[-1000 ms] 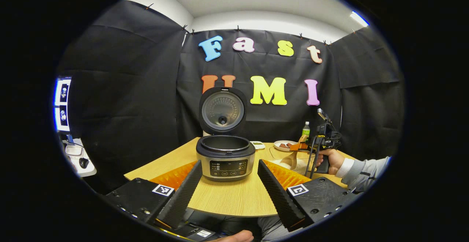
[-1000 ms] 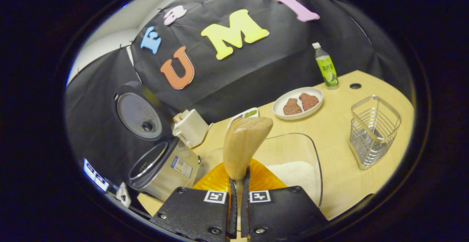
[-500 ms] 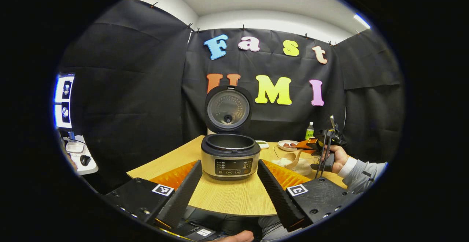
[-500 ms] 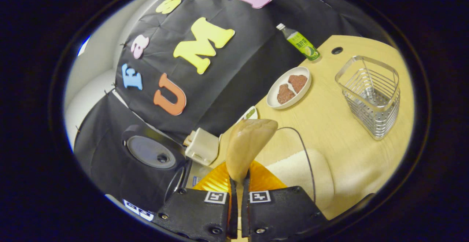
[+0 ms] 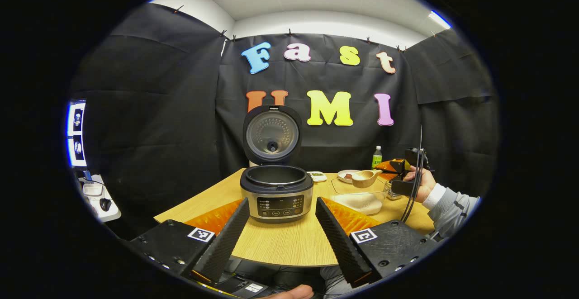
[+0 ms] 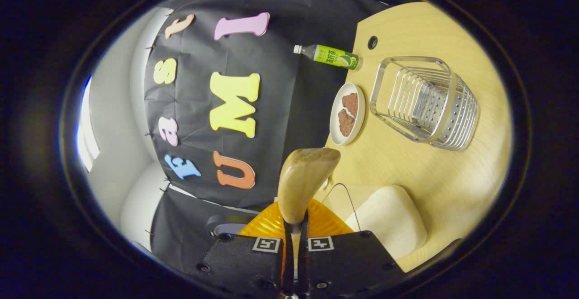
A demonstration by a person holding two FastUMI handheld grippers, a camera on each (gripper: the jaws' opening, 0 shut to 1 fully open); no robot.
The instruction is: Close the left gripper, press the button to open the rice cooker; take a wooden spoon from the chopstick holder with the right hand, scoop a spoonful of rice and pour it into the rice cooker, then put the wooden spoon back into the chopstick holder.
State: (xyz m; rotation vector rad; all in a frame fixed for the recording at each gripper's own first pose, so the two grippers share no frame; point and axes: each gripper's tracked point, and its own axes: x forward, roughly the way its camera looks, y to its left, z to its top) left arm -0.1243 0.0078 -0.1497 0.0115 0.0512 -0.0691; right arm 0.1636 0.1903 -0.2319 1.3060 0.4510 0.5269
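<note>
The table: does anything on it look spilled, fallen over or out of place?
Nothing stands out. The rice cooker stands upright with its lid open, the bottle is upright, and the plate, the chopstick holder and the rice container sit in order on the table. No spilled rice shows.

Spoon handle hidden between the right gripper's fingers. Rice cooker base hidden behind left gripper's fingers. Plate contents too small.
</note>
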